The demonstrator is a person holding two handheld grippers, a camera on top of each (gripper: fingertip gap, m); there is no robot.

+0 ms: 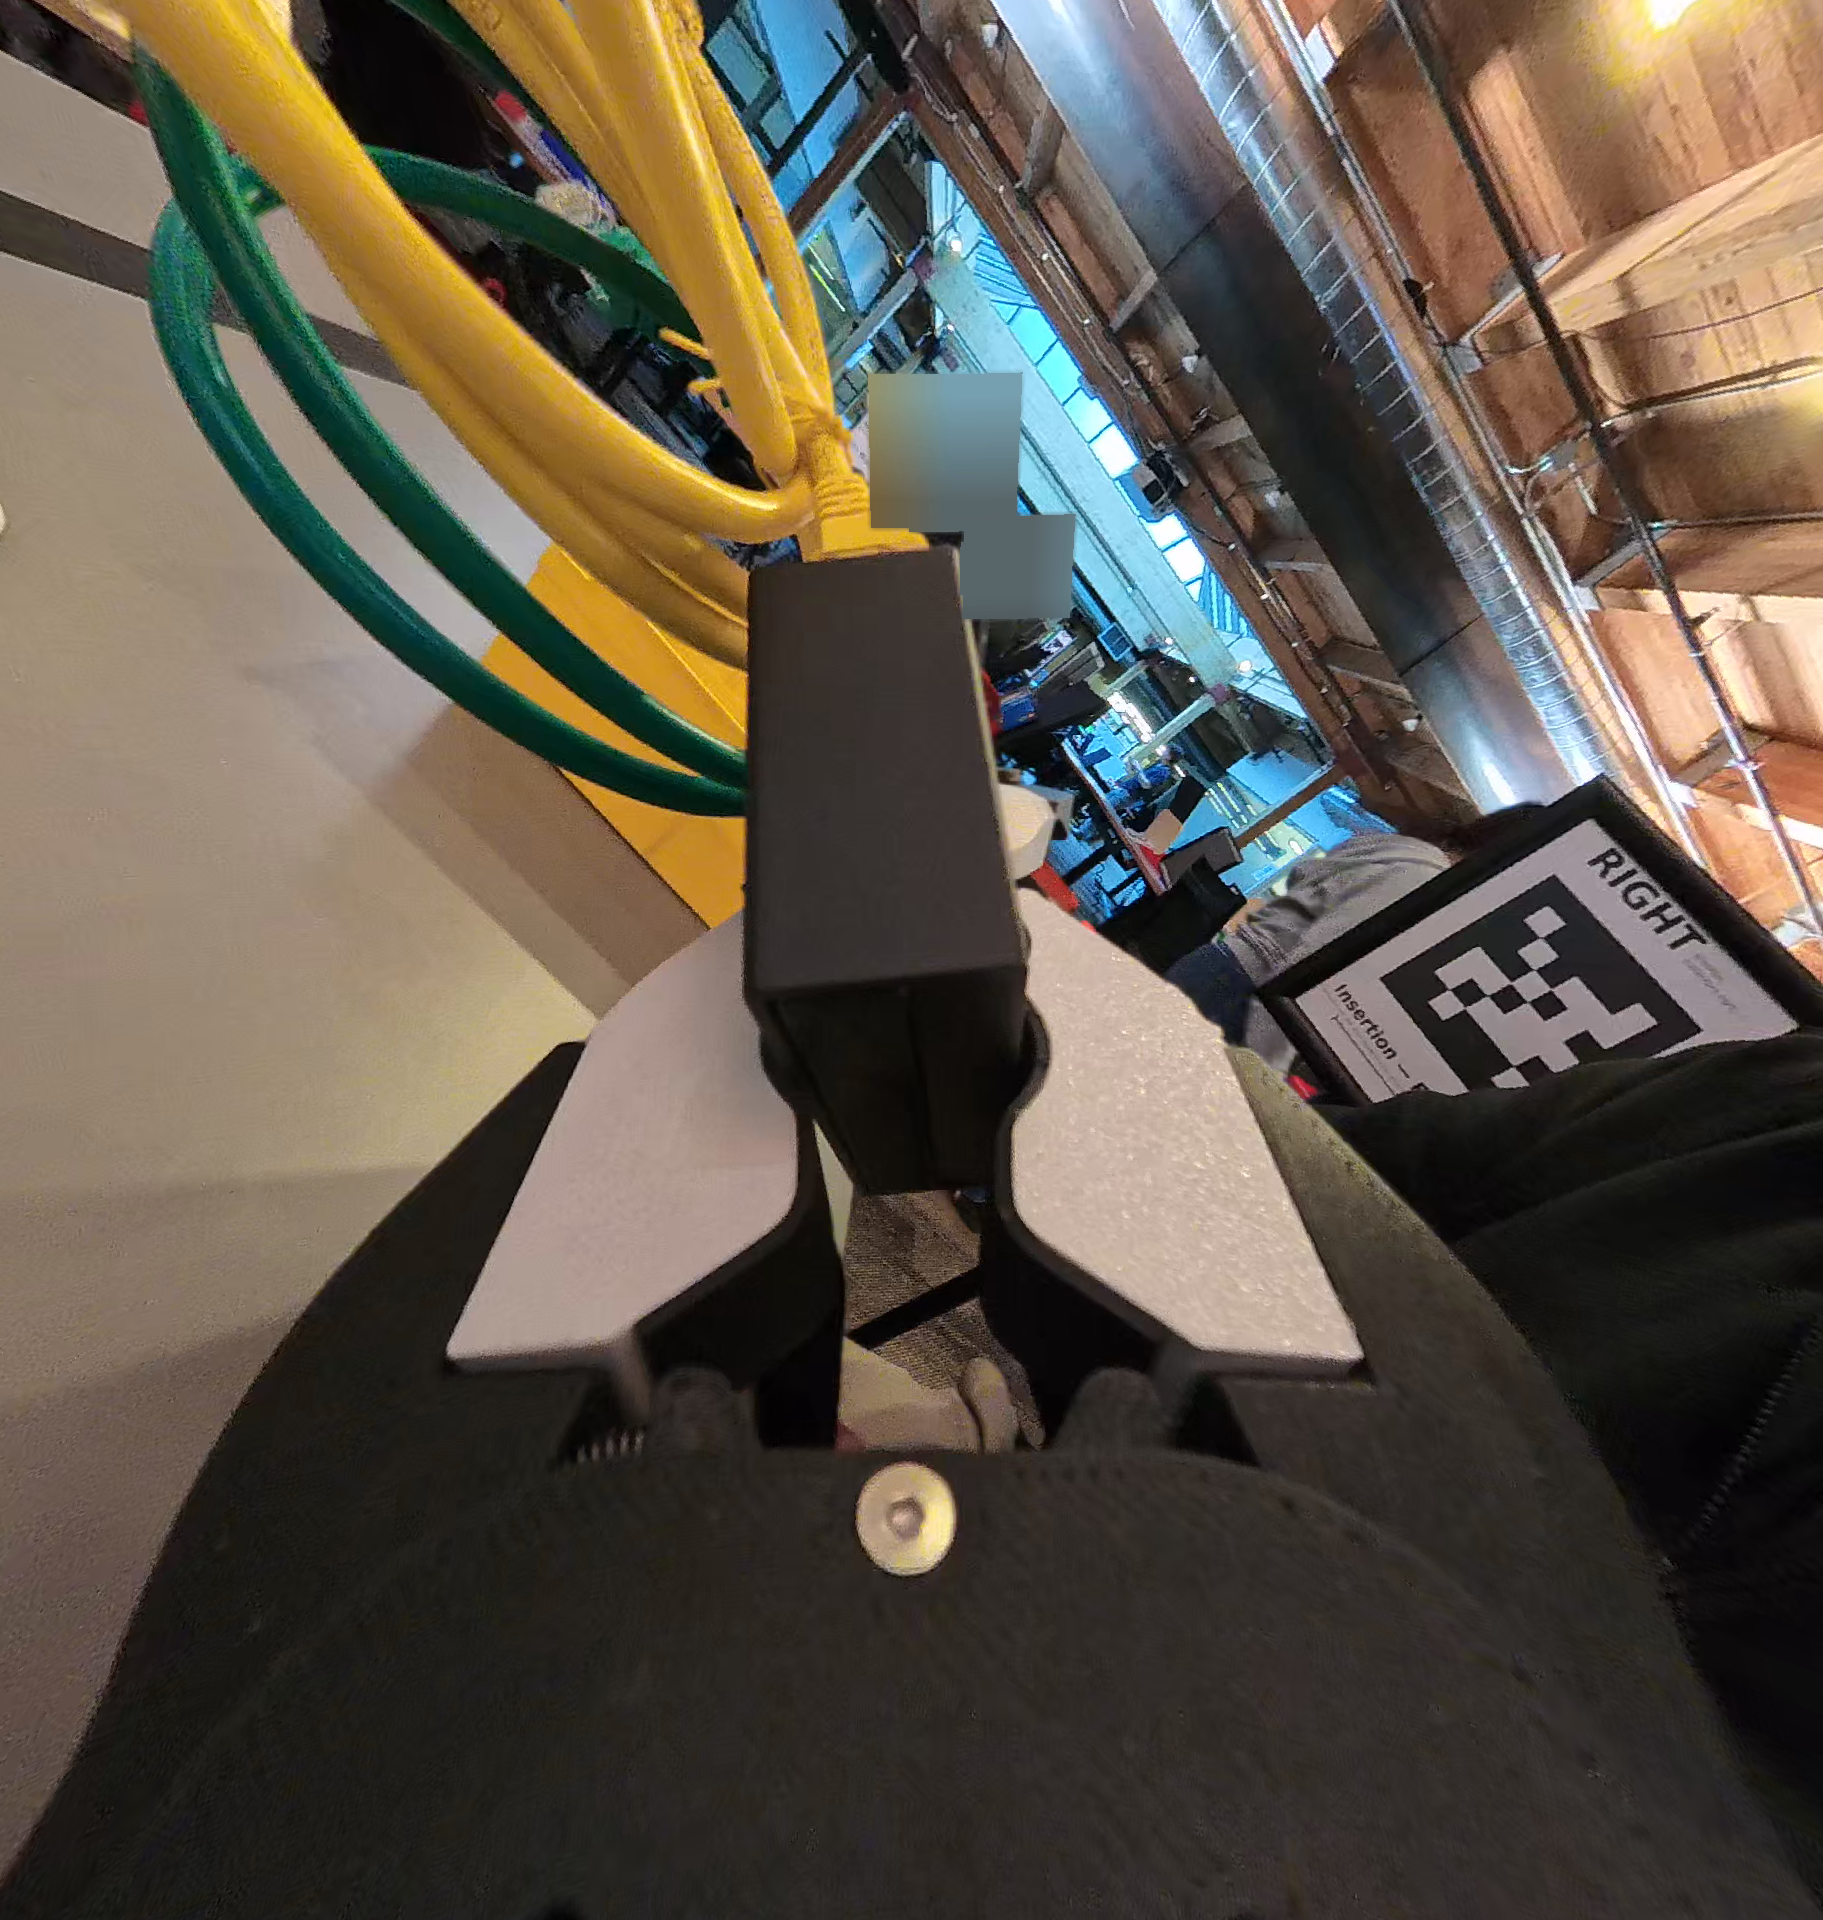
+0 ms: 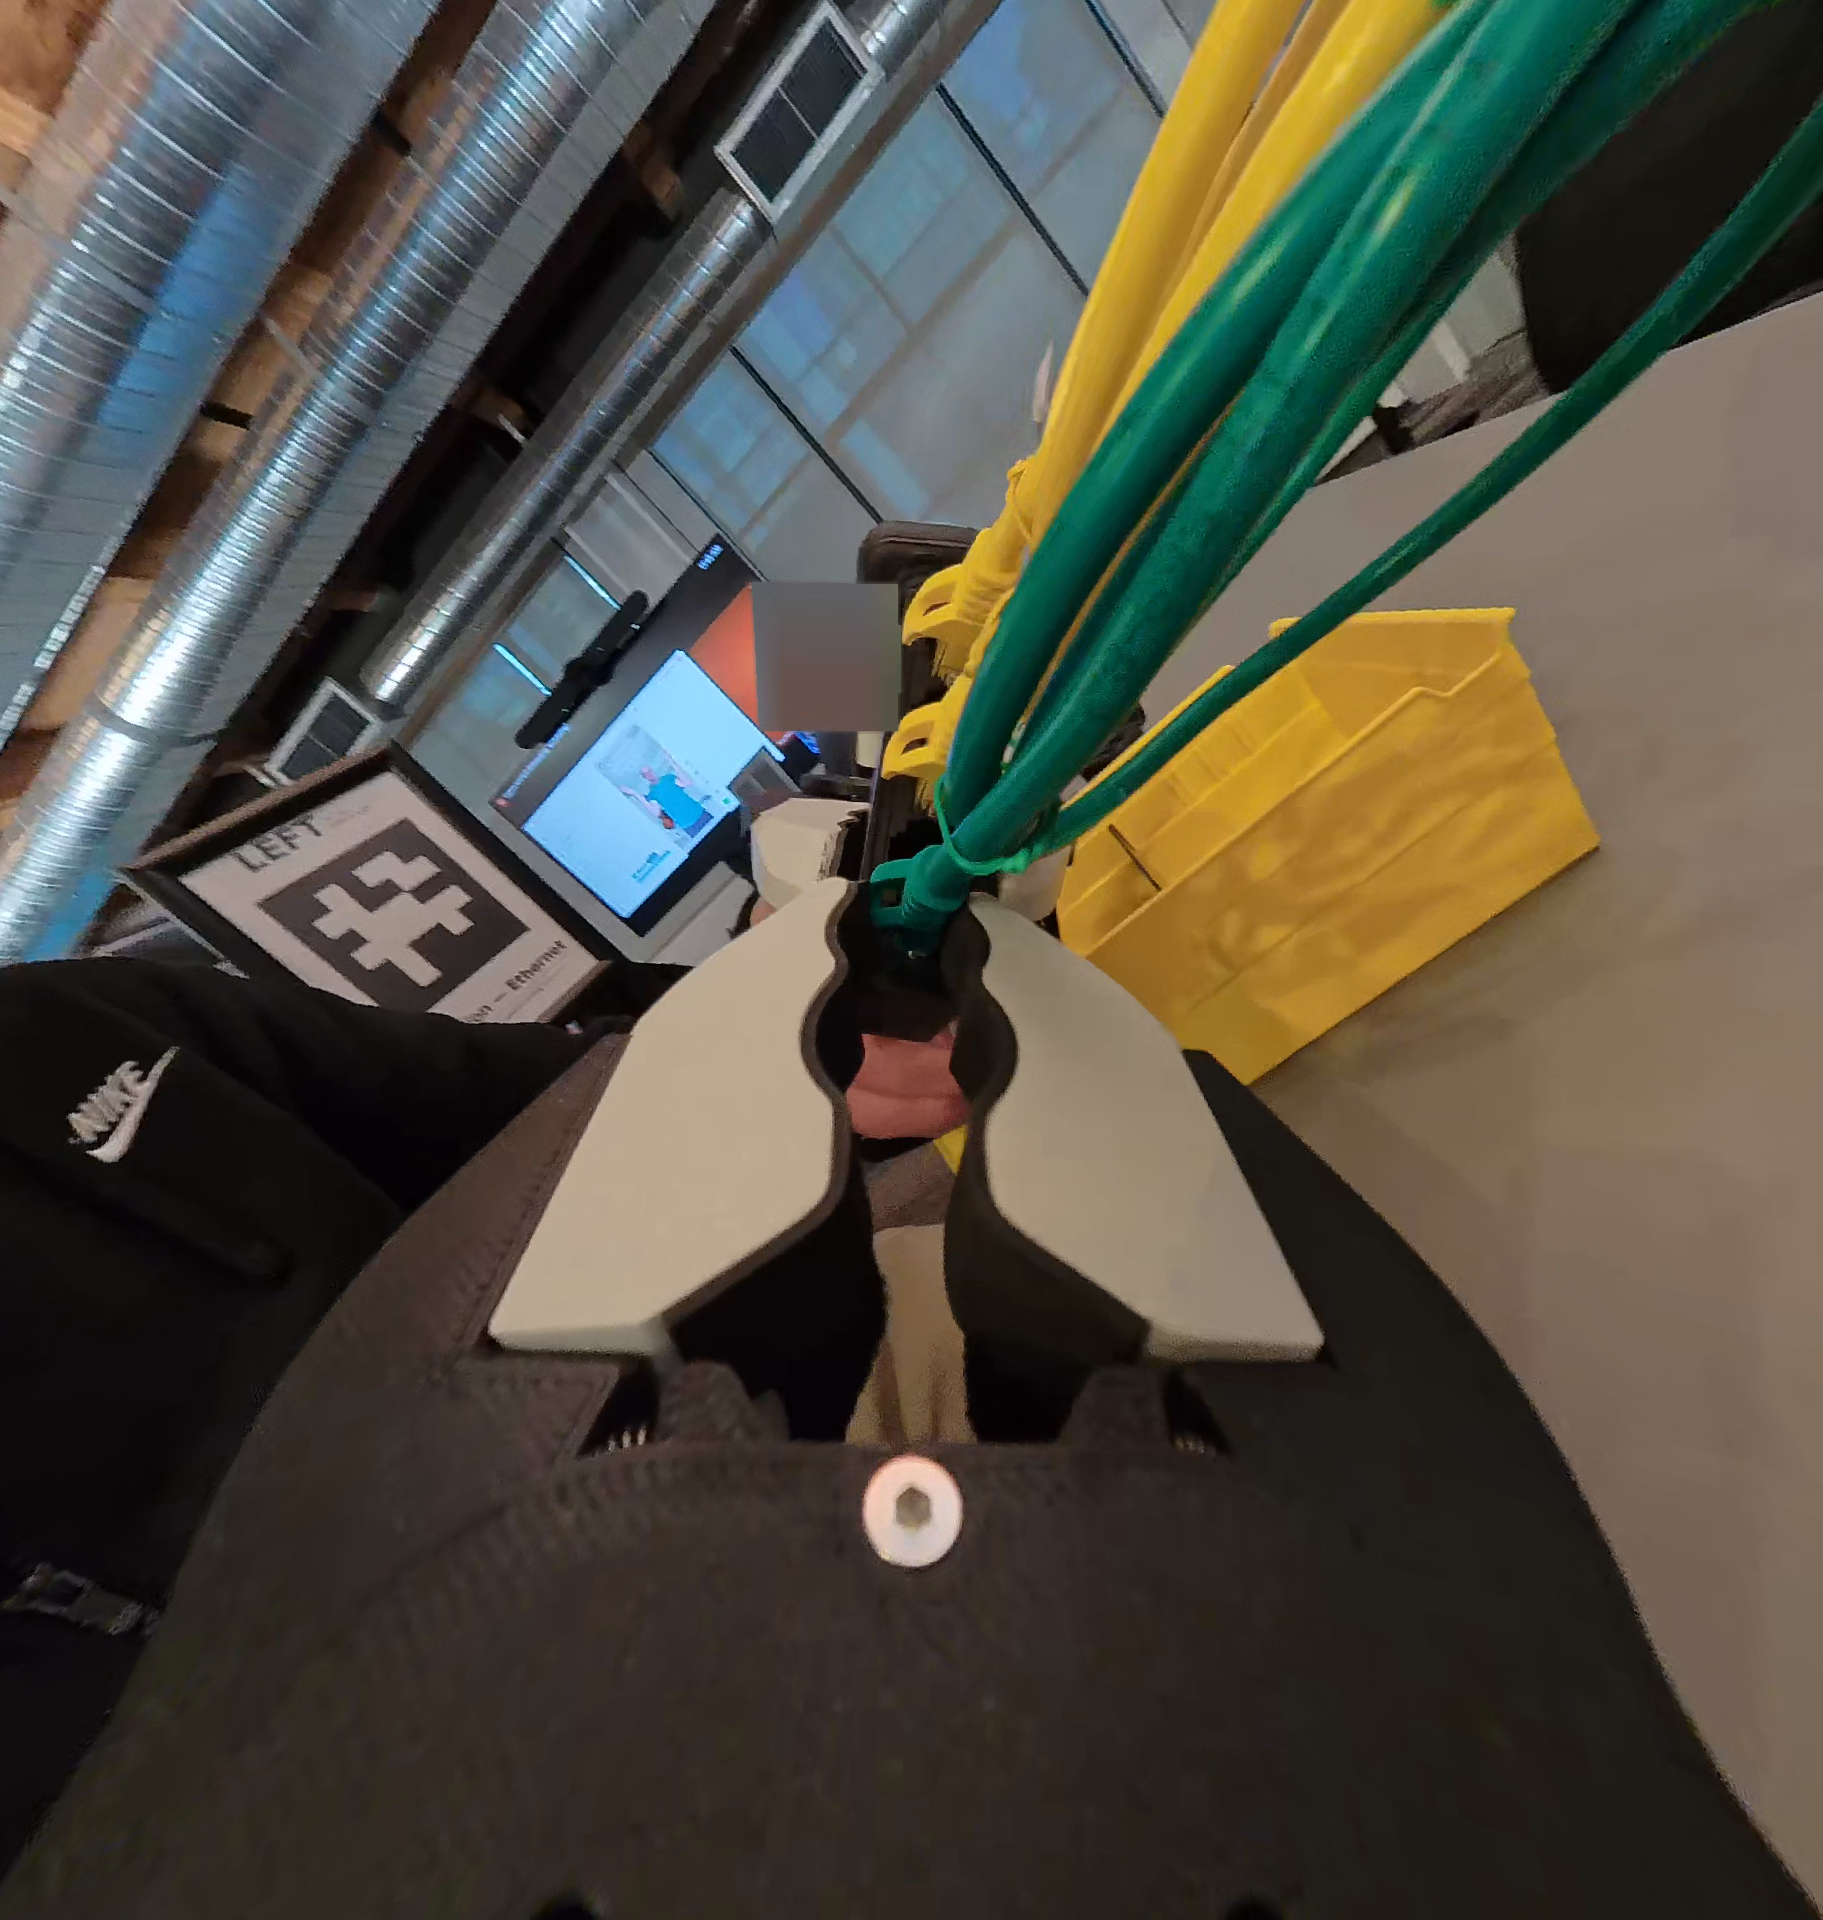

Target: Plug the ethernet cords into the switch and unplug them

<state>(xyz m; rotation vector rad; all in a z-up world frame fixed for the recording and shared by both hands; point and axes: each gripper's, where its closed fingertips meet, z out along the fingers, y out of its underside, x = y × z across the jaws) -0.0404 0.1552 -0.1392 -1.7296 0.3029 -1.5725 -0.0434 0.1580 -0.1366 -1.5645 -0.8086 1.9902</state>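
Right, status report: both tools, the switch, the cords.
Left tool shut on switch. Right tool shut on green plug. Yellow cords plugged in, crowding it.

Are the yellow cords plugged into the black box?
Plugged in: yellow cords end with their plugs at the far face of the switch, held by the left gripper.
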